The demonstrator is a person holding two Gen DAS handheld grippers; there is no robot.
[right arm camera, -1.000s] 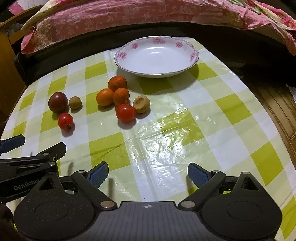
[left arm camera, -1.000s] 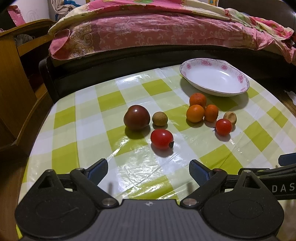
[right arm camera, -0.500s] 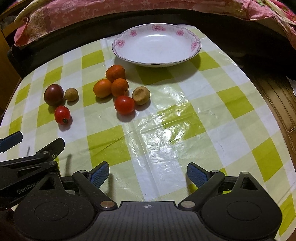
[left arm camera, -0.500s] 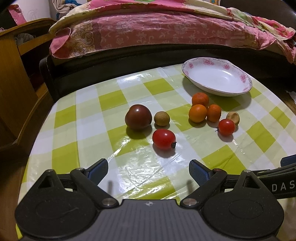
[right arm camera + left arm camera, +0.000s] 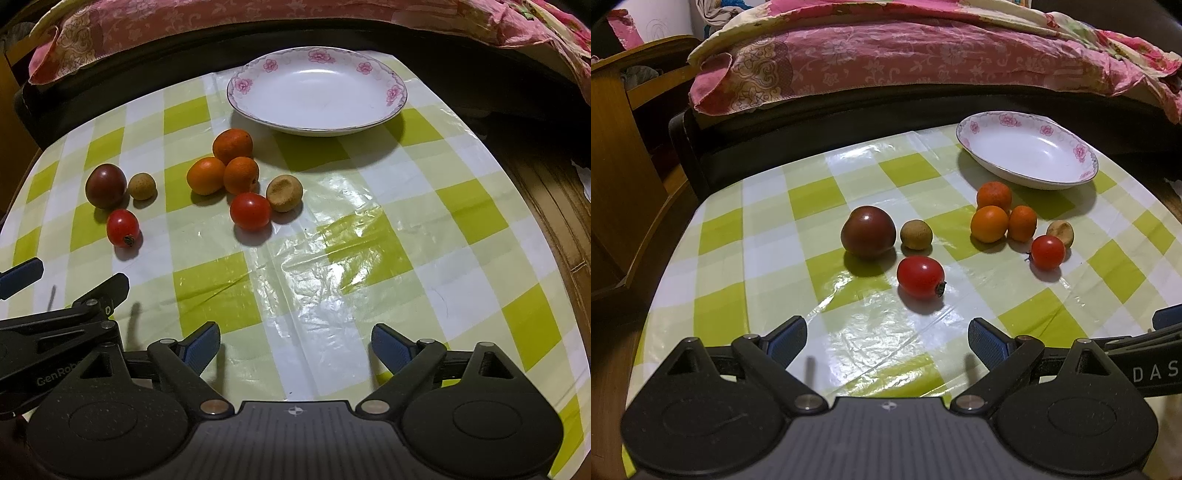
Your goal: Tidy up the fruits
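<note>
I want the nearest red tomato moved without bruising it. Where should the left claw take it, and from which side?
Grip the tomato across its rounded middle, coming from the near side, where the open left claw already faces it. It lies on its side with the stem end pointing right and has free space around it.

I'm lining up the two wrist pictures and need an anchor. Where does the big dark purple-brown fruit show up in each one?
Left wrist view: the dark fruit sits just left of centre, beside a small tan fruit.
Right wrist view: the dark fruit is at the far left, with the same small tan fruit to its right.
Shared landmark: the white flowered plate at the far side of the table.
</note>
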